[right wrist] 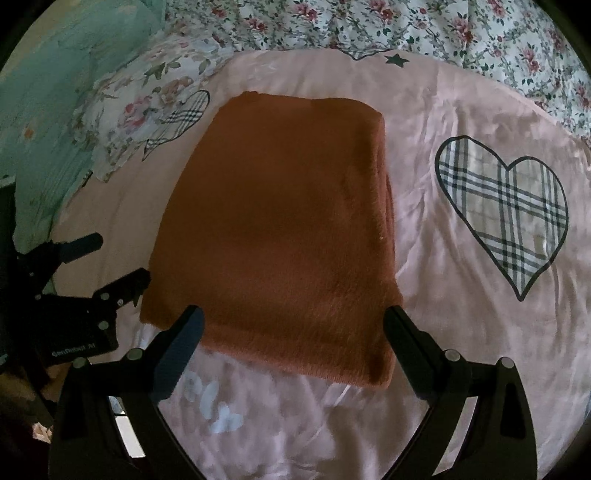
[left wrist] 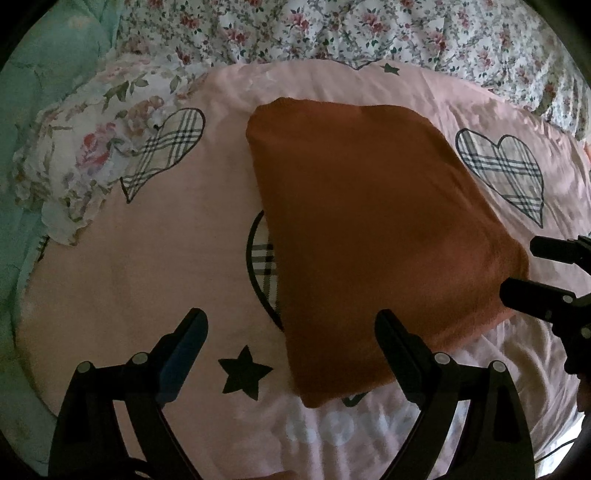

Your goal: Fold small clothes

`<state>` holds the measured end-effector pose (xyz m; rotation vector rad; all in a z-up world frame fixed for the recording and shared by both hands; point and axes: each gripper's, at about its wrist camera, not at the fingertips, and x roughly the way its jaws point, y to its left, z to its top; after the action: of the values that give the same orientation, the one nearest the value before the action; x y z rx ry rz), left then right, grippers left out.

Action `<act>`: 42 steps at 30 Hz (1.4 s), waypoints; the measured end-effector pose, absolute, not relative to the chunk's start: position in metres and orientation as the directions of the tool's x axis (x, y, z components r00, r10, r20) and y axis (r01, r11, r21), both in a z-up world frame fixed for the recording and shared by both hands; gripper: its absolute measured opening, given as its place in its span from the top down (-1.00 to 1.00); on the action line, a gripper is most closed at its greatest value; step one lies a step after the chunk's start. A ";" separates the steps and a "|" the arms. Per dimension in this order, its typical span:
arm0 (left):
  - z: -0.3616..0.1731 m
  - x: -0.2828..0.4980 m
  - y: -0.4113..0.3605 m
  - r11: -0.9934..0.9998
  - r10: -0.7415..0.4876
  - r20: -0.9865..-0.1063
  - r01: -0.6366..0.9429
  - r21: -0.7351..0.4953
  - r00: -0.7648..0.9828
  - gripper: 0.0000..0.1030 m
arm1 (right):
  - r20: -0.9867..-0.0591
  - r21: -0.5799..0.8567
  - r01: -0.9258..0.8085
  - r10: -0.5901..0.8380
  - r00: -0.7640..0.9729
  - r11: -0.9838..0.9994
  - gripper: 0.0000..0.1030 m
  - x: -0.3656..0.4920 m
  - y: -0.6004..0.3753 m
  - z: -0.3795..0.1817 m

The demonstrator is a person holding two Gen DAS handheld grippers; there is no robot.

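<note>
Setting: bed, dim light, covered by pink duvet (right wrist: pixel 461 110) printed with plaid hearts and black stars; mint quilt (left wrist: pixel 55 66) at far left, floral pillow (left wrist: pixel 85 147) beside it overlapping one heart, small-flowered sheet (right wrist: pixel 369 26) across the back. Left item: left gripper (left wrist: pixel 291 343), fingers (left wrist: pixel 184 350) spread wide and holding nothing, poised over bare duvet and the near left edge of the garment, one finger above a printed star; whether touching the cloth cannot be told. Centre item: rust-orange knit garment (right wrist: pixel 280 221), already folded into a thick rectangle, lying flat on the duvet between two plaid hearts, layered edges visible along its right side. Right item: right gripper (right wrist: pixel 295 343), fingers (right wrist: pixel 410 354) likewise parted and empty, straddling the near edge of the garment. Condition, judged: fold appears nearly or fully complete. Hazards: soft, wrinkled bedding underneath, so a pinch at the near edge likely to catch duvet fabric together with the knit and drag both; stacked layers on the right liable to slide apart or fan out if only the top layer is taken; uneven lift from the two sides likely to skew the rectangle; fuzzy knit prone to snagging on finger pads; poor light making edges hard to judge.
</note>
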<state>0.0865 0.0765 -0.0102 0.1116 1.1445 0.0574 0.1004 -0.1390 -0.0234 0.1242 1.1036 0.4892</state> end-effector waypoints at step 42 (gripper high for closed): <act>-0.006 0.107 0.076 0.997 0.083 -0.894 -0.033 0.076 0.440 -0.82 | -0.808 0.353 -0.328 0.462 0.366 0.876 -0.89 0.133 -0.140 -0.024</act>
<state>0.1072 0.0762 -0.0065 0.0500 1.1134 0.0722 0.1334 -0.1405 -0.0240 0.1404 1.0838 0.5097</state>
